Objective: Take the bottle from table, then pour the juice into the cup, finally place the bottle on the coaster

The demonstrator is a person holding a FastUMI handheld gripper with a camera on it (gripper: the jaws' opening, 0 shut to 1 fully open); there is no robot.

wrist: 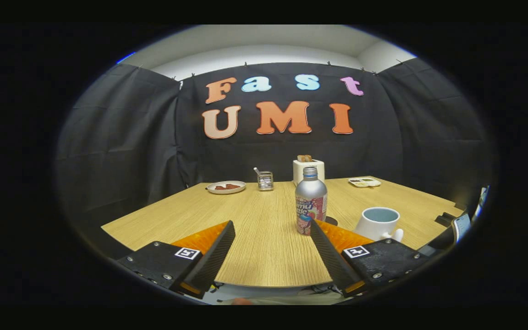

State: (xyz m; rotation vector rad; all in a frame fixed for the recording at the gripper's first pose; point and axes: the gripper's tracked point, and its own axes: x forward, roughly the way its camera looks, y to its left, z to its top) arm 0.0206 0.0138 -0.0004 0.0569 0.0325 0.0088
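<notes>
Gripper (272,231) wide open, nothing held, bottle (310,201) upright just ahead, near right finger.

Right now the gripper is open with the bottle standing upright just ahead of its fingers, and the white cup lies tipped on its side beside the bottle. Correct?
Not quite. The gripper view shows the white cup standing upright, mouth up, not tipped over. The rest holds: the gripper is open and the bottle stands upright just ahead of its fingers, beside the cup.
</notes>
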